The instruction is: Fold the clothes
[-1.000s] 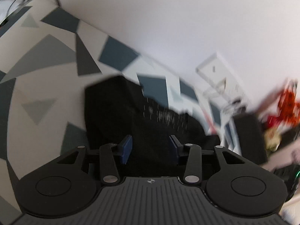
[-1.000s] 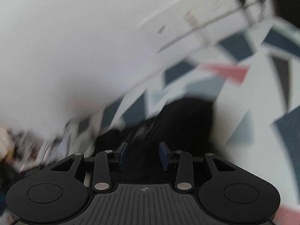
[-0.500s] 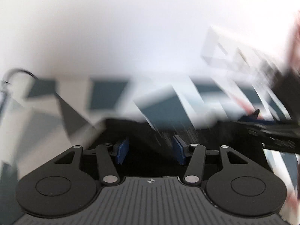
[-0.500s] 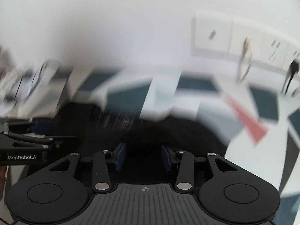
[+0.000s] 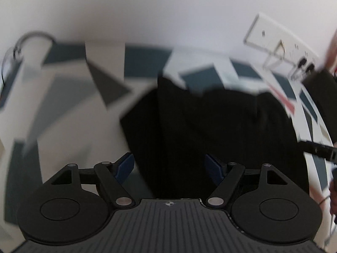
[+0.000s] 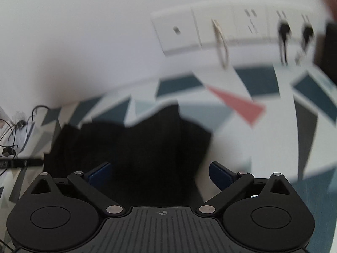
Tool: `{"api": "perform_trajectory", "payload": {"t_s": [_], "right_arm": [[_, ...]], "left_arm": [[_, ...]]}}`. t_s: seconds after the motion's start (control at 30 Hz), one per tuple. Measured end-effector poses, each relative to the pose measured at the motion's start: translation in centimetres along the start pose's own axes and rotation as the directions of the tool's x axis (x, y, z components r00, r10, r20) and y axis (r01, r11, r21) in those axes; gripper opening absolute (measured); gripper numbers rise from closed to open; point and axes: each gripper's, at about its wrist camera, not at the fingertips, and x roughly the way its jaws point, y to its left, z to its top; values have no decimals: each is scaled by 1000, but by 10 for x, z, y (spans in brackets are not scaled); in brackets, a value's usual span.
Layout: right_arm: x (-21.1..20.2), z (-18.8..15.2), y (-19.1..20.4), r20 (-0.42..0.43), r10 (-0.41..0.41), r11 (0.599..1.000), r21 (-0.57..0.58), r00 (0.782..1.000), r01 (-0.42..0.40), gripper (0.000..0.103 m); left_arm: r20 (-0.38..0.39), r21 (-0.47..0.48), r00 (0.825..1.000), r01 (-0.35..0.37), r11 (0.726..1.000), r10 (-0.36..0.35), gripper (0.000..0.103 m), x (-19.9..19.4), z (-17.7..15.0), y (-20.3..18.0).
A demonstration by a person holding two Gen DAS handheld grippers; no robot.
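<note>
A black garment (image 5: 210, 126) lies rumpled on a table covered by a cloth with grey, blue and red triangles (image 5: 63, 105). My left gripper (image 5: 169, 165) is open, its blue pads wide apart over the garment's near left part. In the right wrist view the same garment (image 6: 147, 143) lies ahead. My right gripper (image 6: 160, 174) is open wide over the garment's near right edge. Nothing is held in either gripper. Both views are blurred by motion.
A white wall with a socket strip (image 6: 231, 29) and plugged cables (image 6: 284, 33) stands behind the table. Loose wires (image 6: 14, 130) lie at the left. The other gripper's tip (image 5: 318, 149) shows at the right edge of the left wrist view.
Both grippers opened wider and swung to face the wall squarely above the garment. The garment now fills the space between each pair of fingers.
</note>
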Motion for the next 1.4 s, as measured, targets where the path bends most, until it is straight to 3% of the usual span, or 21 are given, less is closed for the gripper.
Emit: {"api": "perform_trajectory", "payload": {"t_s": [0.13,0.37,0.57,0.93,1.4], "right_arm": [[2,-14,1,-32,0,1000,16,999,1,102],[25,-8,23,-70,-71,993,-103,995,64,102],[35,-12,31,-40,-103,985,-144,994,96,102],[42,-20,35,34,-133,978,-160,991,136,102],[45,-18,37,11,-150,977,-154,989,150,102]], "left_arm": [[-18,-16,1000,-23,1000,23,86,7,-10,-4],[-9,44,998,-56,997,56,103,26,-7,-15],[12,83,995,-105,991,104,103,33,-6,-22],[72,63,991,-120,991,116,103,32,-16,-25],[141,101,985,-115,988,100,103,34,-23,-24]]}}
